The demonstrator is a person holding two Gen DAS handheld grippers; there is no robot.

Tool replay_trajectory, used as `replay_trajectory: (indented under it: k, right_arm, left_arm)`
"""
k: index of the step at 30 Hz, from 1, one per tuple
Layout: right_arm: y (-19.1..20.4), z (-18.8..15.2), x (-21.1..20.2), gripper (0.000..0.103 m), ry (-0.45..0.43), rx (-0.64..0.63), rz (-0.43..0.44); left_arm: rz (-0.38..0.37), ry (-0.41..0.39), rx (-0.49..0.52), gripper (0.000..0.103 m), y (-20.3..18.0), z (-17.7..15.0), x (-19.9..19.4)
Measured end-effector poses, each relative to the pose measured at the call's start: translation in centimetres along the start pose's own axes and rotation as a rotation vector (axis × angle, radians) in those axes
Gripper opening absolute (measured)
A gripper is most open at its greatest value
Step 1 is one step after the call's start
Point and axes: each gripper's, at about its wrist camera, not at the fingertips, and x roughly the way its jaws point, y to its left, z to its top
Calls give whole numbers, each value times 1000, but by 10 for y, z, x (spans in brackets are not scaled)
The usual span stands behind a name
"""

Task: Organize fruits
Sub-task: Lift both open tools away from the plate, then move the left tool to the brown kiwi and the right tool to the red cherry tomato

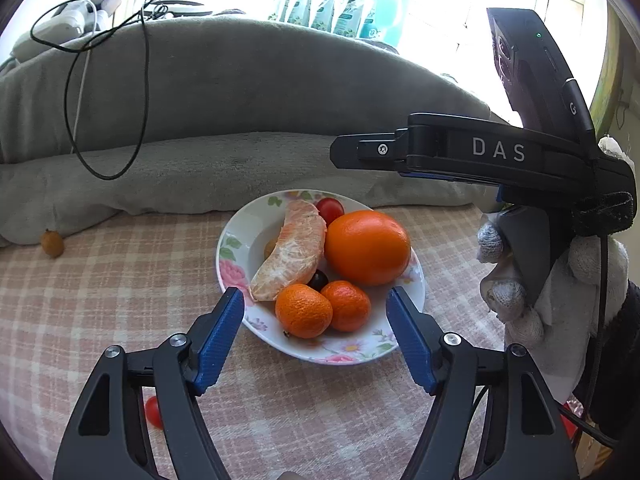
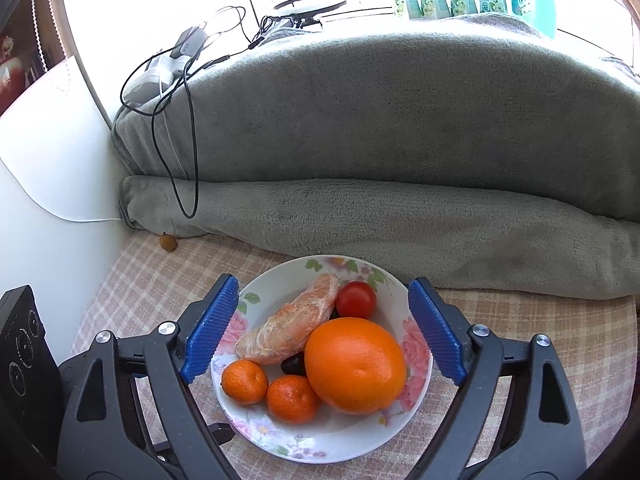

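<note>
A floral white plate (image 1: 236, 236) (image 2: 340, 440) sits on a pink checked cloth. It holds a large orange (image 1: 367, 246) (image 2: 355, 365), two tangerines (image 1: 304, 311) (image 2: 245, 381), a peeled pomelo segment (image 1: 292, 252) (image 2: 292, 330), a red cherry tomato (image 1: 330, 209) (image 2: 356, 300) and a dark grape (image 1: 318, 279). My left gripper (image 1: 315, 312) is open and empty, above the plate's near edge. My right gripper (image 2: 322, 330) is open and empty, its fingers either side of the plate. The right gripper's body also shows at the right of the left wrist view.
A small brown fruit (image 1: 53, 243) (image 2: 168, 242) lies on the cloth by the folded grey blanket (image 1: 240, 120). A red tomato (image 1: 154, 412) lies under my left gripper. Black cables (image 1: 112, 80) hang over the blanket. A white wall (image 2: 48, 160) stands left.
</note>
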Motion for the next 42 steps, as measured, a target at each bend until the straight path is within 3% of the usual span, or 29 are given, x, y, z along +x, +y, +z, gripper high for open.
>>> replay_trajectory:
  k: [13, 32, 36, 42]
  right_arm:
    - [12, -1, -14, 93, -20, -3, 12]
    - [55, -11, -36, 93, -64, -80, 70]
    - [62, -14, -37, 103, -79, -93, 87]
    - [73, -18, -34, 103, -65, -107, 104]
  left_arm:
    - [22, -15, -7, 78, 3, -2, -15]
    - [100, -45, -60, 78, 46, -9, -45]
    - [125, -43, -71, 78, 58, -15, -50]
    - [171, -45, -103, 78, 83, -22, -60]
